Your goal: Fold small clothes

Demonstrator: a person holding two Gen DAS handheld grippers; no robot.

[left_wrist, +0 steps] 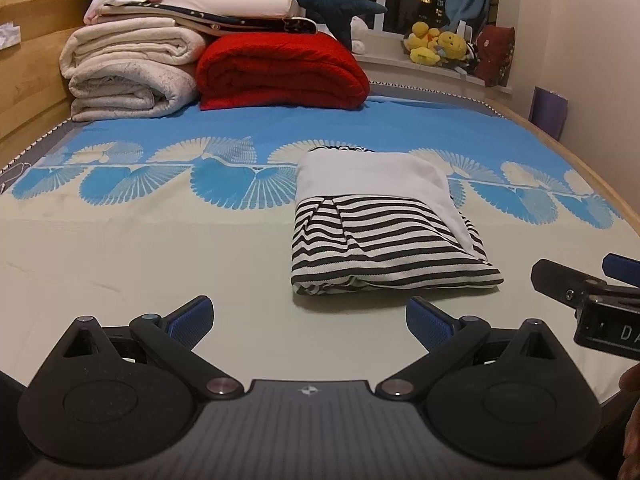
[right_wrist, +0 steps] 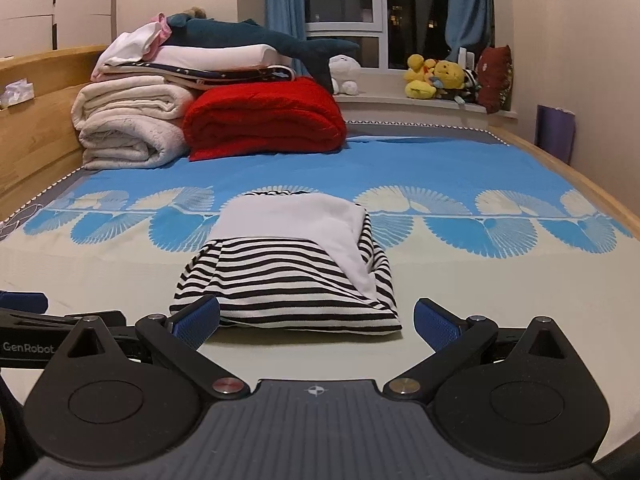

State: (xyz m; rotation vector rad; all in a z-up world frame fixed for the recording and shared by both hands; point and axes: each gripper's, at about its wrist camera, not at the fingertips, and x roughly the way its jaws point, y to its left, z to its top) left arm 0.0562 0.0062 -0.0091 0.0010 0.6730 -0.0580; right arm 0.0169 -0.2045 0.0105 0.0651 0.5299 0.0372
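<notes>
A wooden-framed bed (right_wrist: 532, 152) with a blue-and-cream fan-patterned sheet (right_wrist: 440, 168) carries a folded black-and-white striped garment (right_wrist: 288, 276), a rolled red blanket (right_wrist: 264, 120) and stacked cream blankets (right_wrist: 132, 128).

The folded garment (right_wrist: 286, 264) is lying on the bed (right_wrist: 100, 280), near its middle, just ahead of the right tool (right_wrist: 316, 322), which is hovering apart from it. In the left wrist view the garment (left_wrist: 384, 224) is sitting ahead and to the right of the left tool (left_wrist: 310, 320), with the right tool (left_wrist: 584, 284) showing at the right edge. Behind the garment, at the far left of the bed, two blanket rolls (right_wrist: 200, 124) are resting side by side against the headboard (right_wrist: 36, 128), carrying a stack of linens (right_wrist: 192, 64) with a plush shark (right_wrist: 260, 40) lying on top. Farther back, soft toys (right_wrist: 436, 76) are sitting on the windowsill (right_wrist: 384, 100).
</notes>
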